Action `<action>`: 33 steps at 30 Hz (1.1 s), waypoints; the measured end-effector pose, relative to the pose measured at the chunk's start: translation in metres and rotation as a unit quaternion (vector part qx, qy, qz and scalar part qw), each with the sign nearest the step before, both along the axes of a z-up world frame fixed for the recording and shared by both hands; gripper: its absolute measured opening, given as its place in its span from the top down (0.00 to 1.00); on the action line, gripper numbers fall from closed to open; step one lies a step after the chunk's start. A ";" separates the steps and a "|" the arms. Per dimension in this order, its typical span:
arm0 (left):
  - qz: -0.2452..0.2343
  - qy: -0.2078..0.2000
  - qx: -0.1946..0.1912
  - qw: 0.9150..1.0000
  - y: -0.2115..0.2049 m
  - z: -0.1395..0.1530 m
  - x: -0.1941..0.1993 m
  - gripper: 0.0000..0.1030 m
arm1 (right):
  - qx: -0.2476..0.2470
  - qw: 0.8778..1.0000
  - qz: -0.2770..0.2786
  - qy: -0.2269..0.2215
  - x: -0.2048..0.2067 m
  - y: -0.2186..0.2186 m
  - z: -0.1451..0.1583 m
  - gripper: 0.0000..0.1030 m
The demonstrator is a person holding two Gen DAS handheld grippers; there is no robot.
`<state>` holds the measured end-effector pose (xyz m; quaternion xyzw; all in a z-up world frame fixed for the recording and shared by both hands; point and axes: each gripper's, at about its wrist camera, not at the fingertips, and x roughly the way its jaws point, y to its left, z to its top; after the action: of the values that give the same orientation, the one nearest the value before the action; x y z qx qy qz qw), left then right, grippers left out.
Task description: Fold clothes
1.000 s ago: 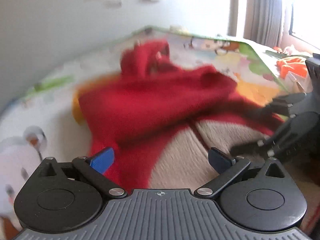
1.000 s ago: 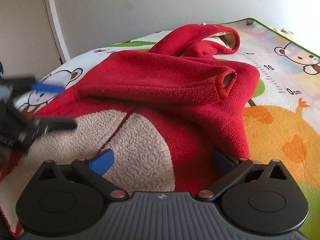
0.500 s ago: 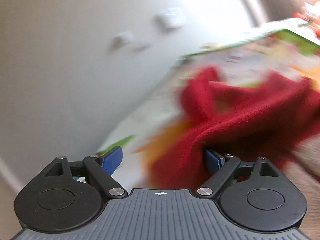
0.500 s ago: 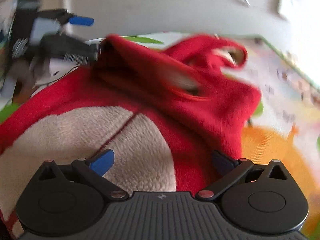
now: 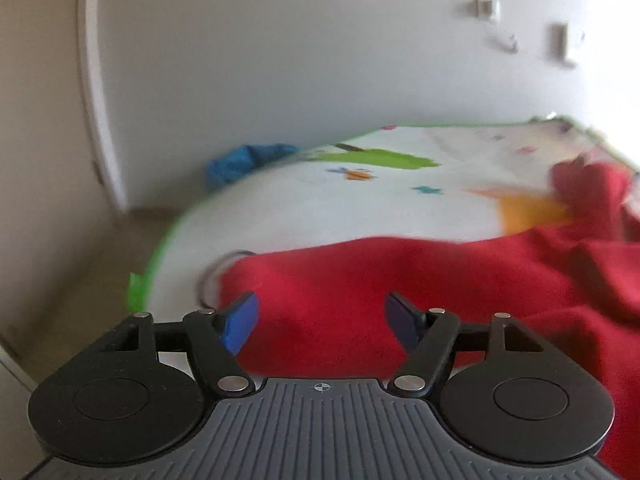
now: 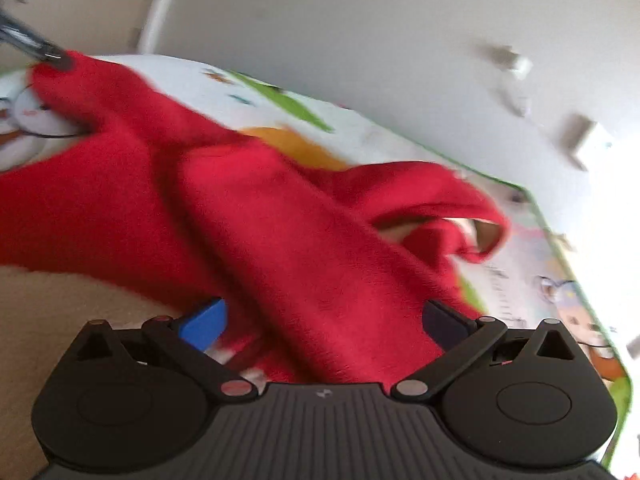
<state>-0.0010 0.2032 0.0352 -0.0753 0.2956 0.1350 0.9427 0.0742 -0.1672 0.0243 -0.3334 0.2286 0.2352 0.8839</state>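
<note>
A red fleece garment (image 6: 248,216) lies rumpled across a cartoon-print play mat (image 5: 360,200). Left gripper (image 5: 320,322) and right gripper (image 6: 324,322) both gape over it. Flatten the cloth fully before creasing.

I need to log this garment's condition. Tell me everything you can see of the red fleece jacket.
The red fleece jacket looks soft and fuzzy, red outside with a cream lining showing at lower left and inside its hood. It lies rumpled on the cartoon play mat, one sleeve stretched out to the left. The fabric lies between each gripper's open fingers; in the right wrist view a dark tip touches the sleeve end.
</note>
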 end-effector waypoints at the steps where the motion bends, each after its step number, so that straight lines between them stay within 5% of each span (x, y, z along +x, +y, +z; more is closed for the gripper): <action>1: -0.015 -0.002 -0.018 1.000 -0.003 0.002 0.001 0.27 | -0.003 0.999 -0.026 -0.030 0.005 -0.004 0.002 0.00; 5: -0.085 -0.003 -0.110 0.990 -0.019 0.001 0.006 0.23 | 0.005 0.982 -0.155 -0.104 0.029 -0.056 0.023 0.00; 8: -0.131 0.012 -0.162 0.978 -0.036 -0.007 0.014 0.18 | 0.021 0.954 -0.274 -0.117 0.044 -0.114 0.040 0.00; 13: -0.187 0.049 -0.208 0.959 -0.071 -0.026 0.040 0.16 | 0.060 0.927 -0.369 -0.028 0.040 -0.186 0.040 0.00; 17: -0.193 0.058 -0.184 0.962 -0.093 -0.034 0.060 0.15 | 0.171 0.937 -0.292 0.092 0.015 -0.202 0.033 0.00; 22: -0.185 0.039 -0.178 0.966 -0.104 -0.038 0.076 0.15 | 0.236 0.924 -0.222 0.203 0.024 -0.173 0.007 0.00; 27: -0.168 0.010 -0.188 0.968 -0.096 -0.035 0.073 0.17 | 0.210 0.934 -0.190 0.218 0.068 -0.116 -0.014 0.00; 33: -0.134 -0.027 -0.178 0.975 -0.083 -0.023 0.062 0.19 | 0.195 0.961 -0.064 0.184 0.059 -0.046 0.006 0.00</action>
<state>0.0611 0.1198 0.0123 -0.2055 0.2972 -0.0490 0.9312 0.1331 -0.2130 0.0299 -0.0906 0.3575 0.2753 0.8878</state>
